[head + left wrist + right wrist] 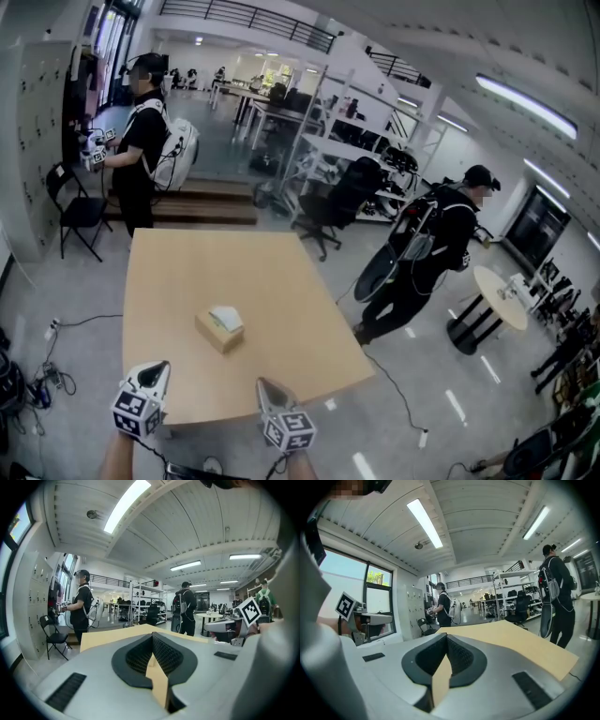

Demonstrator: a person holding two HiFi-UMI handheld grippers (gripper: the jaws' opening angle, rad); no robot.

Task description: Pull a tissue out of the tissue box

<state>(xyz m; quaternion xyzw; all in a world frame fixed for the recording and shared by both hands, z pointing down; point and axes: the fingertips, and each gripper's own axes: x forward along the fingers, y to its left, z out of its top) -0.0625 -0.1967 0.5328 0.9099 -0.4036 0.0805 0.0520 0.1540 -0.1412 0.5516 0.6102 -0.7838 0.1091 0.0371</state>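
Note:
A tan tissue box [219, 329] with a white tissue [226, 317] poking from its top stands near the middle of the light wooden table [178, 272]. Both grippers hover at the table's near edge, short of the box. My left gripper [159, 367] sits to the box's near left and my right gripper [262, 384] to its near right. In the left gripper view the jaws [152, 635] meet at the tip with nothing between them. The right gripper view shows its jaws [446, 635] likewise shut and empty. The box is hidden behind the jaws in both gripper views.
A person [141, 141] stands beyond the table's far left corner beside a black folding chair [77, 211]. Another person [431, 253] walks to the right of the table, near a small round table [502, 298]. An office chair [337, 202] stands behind the table. Cables [42, 375] lie on the floor at left.

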